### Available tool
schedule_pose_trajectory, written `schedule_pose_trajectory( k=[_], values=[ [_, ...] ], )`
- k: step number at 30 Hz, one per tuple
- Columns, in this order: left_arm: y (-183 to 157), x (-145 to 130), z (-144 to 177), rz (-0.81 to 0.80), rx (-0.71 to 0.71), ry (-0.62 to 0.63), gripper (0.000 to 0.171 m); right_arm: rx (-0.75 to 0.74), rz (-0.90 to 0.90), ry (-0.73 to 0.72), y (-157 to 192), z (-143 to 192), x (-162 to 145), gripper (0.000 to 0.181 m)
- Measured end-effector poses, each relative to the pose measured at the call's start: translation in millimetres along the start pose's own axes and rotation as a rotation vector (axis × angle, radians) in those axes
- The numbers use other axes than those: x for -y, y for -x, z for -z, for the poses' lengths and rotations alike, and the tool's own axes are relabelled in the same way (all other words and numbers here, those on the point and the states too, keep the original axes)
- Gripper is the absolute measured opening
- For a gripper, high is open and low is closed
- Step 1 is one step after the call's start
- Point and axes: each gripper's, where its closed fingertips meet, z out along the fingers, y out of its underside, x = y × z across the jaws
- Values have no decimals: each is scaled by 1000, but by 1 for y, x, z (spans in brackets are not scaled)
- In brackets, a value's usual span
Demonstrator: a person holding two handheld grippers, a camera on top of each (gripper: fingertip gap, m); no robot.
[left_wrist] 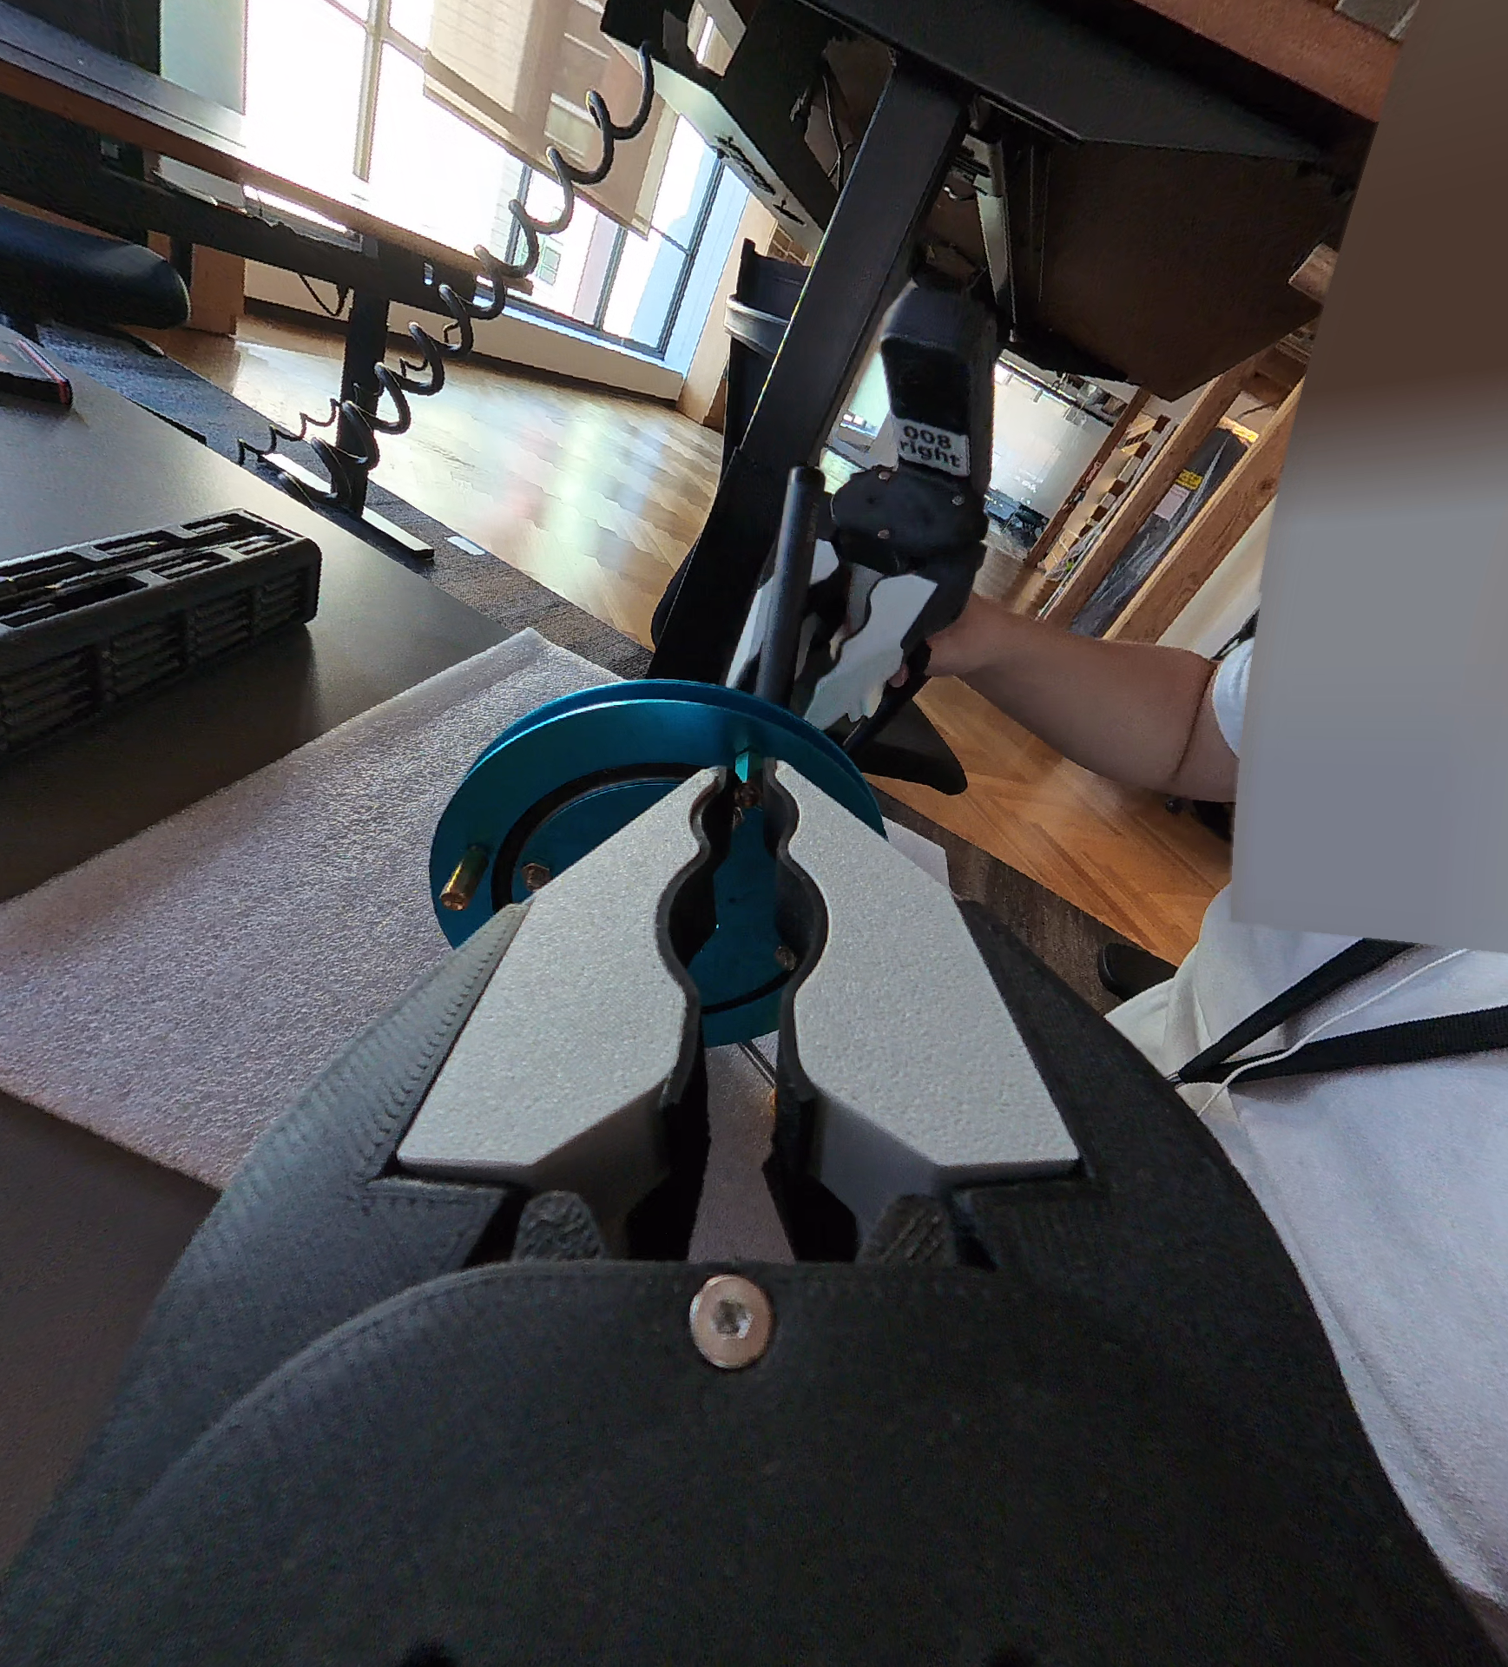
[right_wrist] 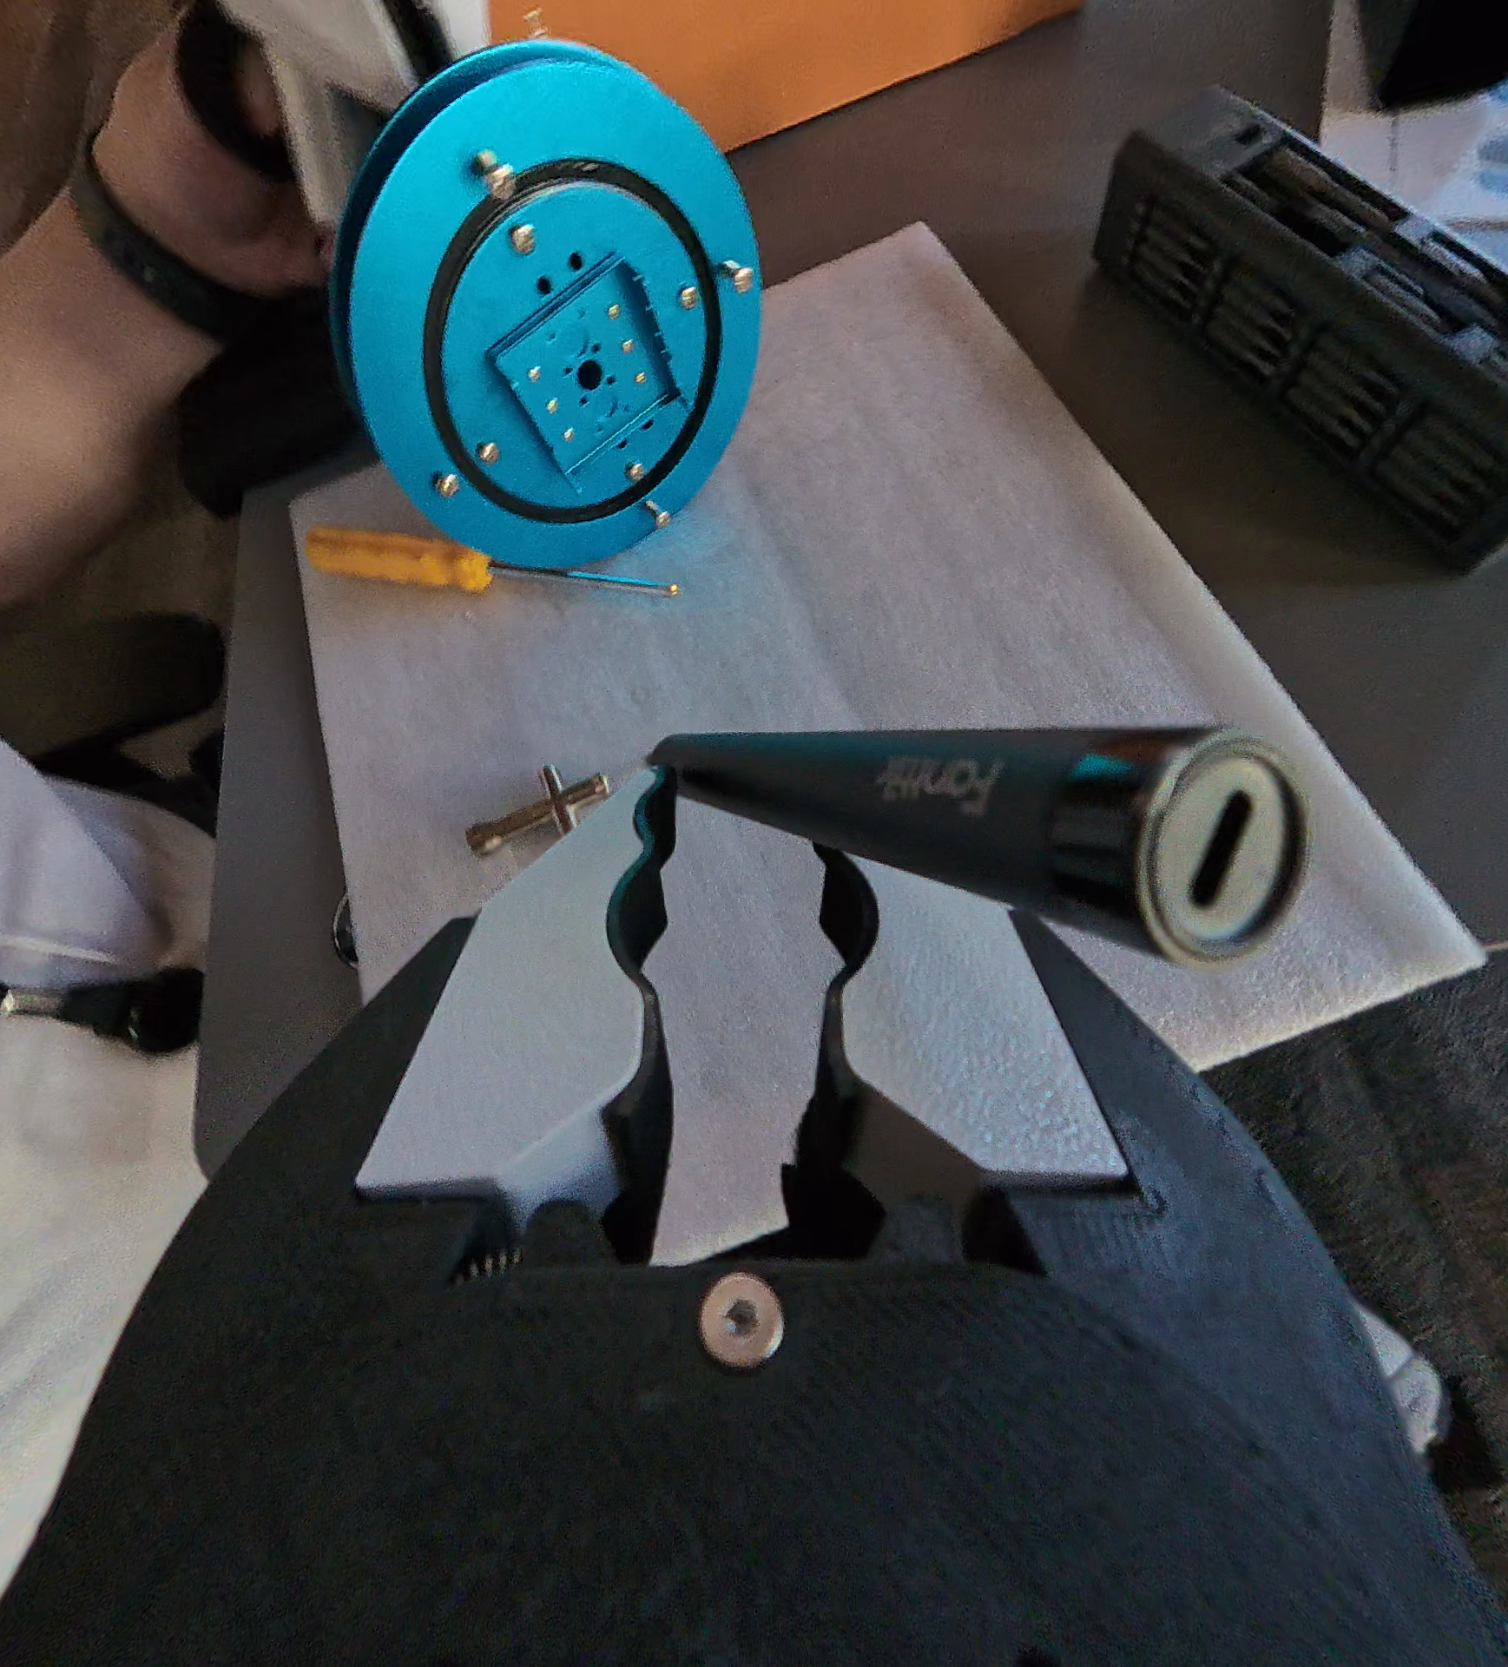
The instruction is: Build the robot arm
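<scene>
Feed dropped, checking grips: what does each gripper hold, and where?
Left gripper: round blue metal disc, by its rim. Right gripper: black cylindrical electric screwdriver, near its tapered front.

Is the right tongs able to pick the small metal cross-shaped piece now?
Probably not yet. The right tongs already grips the black electric screwdriver, so it is occupied. The cross-shaped piece lies uncovered on the white foam sheet beside its tips.

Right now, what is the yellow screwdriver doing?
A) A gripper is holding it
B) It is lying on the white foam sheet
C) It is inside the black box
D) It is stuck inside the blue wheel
B: the yellow screwdriver lies flat on the white foam sheet, just below the blue disc, with no gripper touching it.
</scene>
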Motion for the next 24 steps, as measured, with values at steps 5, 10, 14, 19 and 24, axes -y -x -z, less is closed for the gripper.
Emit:
schedule_pose_trajectory(
  k=[5, 10, 14, 19, 24],
  values=[
    [0, 0, 0, 0, 2, -2, 4, 78, 251, -21, 14, 7, -3, 28],
    [2, 1, 1, 6, 6, -6, 4, 99, 454, -79, 26, 7, 3, 24],
    [2, 1, 1, 12, 3, -8, 4, 81, 609, -61, 31, 7, 4, 25],
    [2, 1, 0, 16, 1, -9, 4, 17, 860, 6, 41, 4, 10, 31],
    [3, 1, 1, 11, 6, -9, 4, 35, 464, 11, 28, -3, 24, 25]
  ],
)
